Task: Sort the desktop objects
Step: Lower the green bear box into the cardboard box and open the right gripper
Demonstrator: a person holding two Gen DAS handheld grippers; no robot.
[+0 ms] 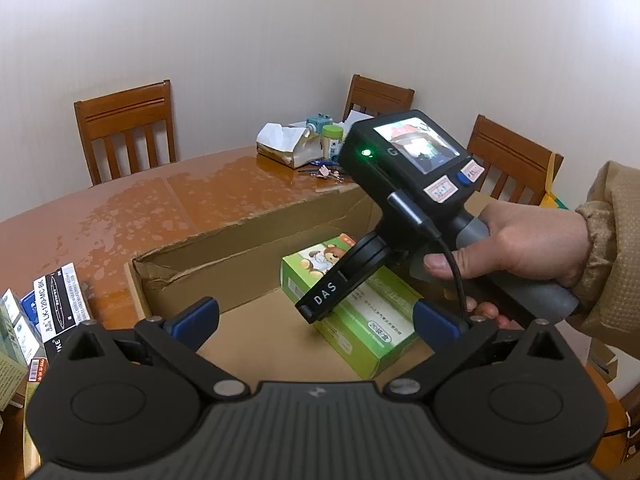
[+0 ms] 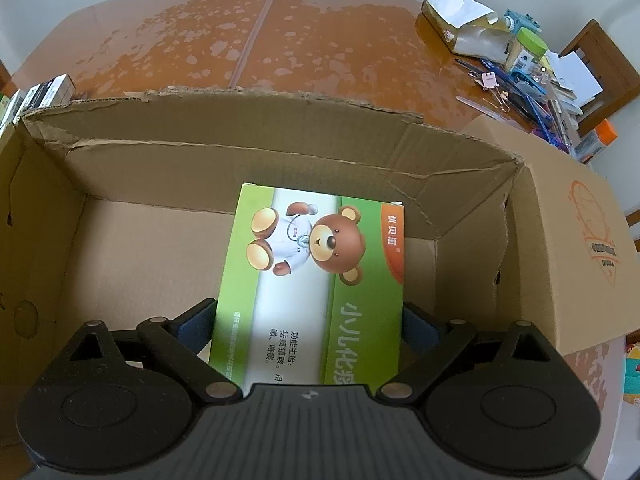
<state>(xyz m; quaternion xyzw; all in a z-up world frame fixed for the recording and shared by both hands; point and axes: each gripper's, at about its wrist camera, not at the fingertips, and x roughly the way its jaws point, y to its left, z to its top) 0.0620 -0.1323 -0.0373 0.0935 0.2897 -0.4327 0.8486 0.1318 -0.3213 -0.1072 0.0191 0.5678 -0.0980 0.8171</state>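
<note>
A green medicine box with a cartoon bear (image 2: pixel 312 264) lies inside an open brown cardboard box (image 2: pixel 248 152) on the wooden table. My right gripper (image 2: pixel 308 326) is shut on the medicine box's near end, one blue pad on each side. In the left wrist view a hand (image 1: pixel 532 244) holds that gripper over the same green box (image 1: pixel 360 320), which is low on the cardboard floor; whether it touches I cannot tell. My left gripper (image 1: pixel 316 320) hovers at the cardboard box's near edge, open, with nothing between its blue pads (image 1: pixel 196 316).
Several small cartons (image 1: pixel 60 308) stand on the table to the left of the cardboard box. A tissue box (image 2: pixel 460 24), a green-lidded jar (image 2: pixel 528 48) and scattered pens and clips (image 2: pixel 516 92) crowd the far right corner. Wooden chairs (image 1: pixel 128 128) ring the table.
</note>
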